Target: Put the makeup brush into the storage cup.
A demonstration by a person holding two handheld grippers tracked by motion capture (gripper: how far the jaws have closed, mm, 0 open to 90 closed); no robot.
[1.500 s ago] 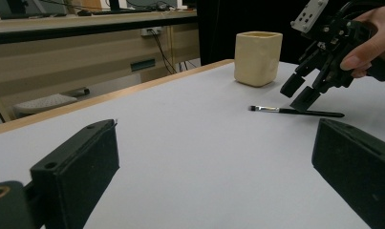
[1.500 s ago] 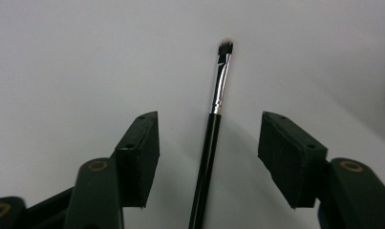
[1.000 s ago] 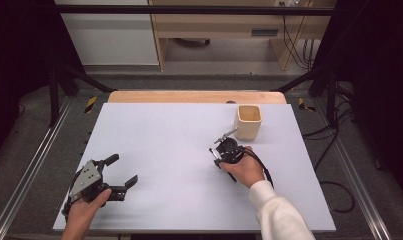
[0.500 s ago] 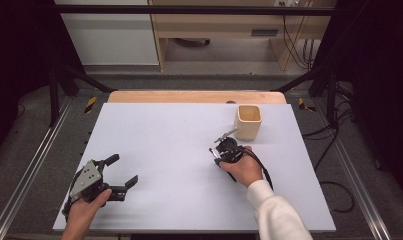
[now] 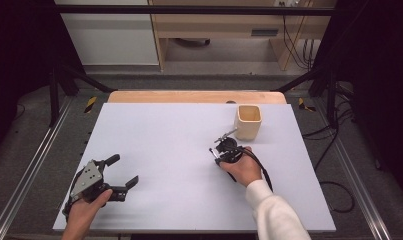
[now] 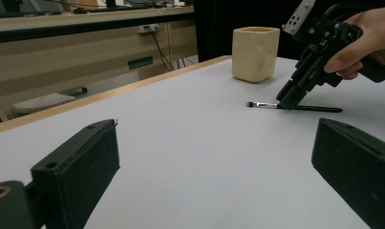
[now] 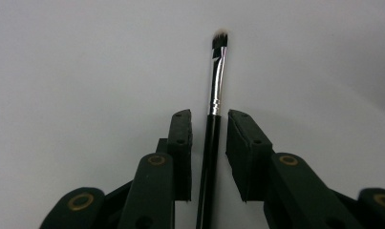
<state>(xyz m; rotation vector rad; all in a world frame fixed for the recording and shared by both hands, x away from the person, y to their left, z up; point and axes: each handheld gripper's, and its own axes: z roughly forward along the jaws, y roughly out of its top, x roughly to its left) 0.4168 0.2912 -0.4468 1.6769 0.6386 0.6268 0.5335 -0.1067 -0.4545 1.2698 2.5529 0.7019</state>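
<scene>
A thin black make-up brush [image 7: 214,90] with a silver ferrule lies flat on the white table [image 5: 164,130]. My right gripper [image 7: 208,117] points down over it, one jaw on each side of the handle. Its jaws have just been closing, and a narrow gap still shows on both sides, so the pads do not press. From the left gripper view, the right gripper [image 6: 288,101] stands tip-down on the brush [image 6: 264,105], in front of a cream square cup [image 6: 255,54]. My left gripper [image 5: 123,170] rests open and holds nothing at the table's near left.
The cream cup [image 5: 248,121] stands upright at the far right of the table, just beyond the right gripper [image 5: 220,152]. A wooden strip runs along the table's far edge. Metal rails flank the table, and cables trail on the floor at the right.
Neither hand has shifted in the high view. No other difference is visible there.
</scene>
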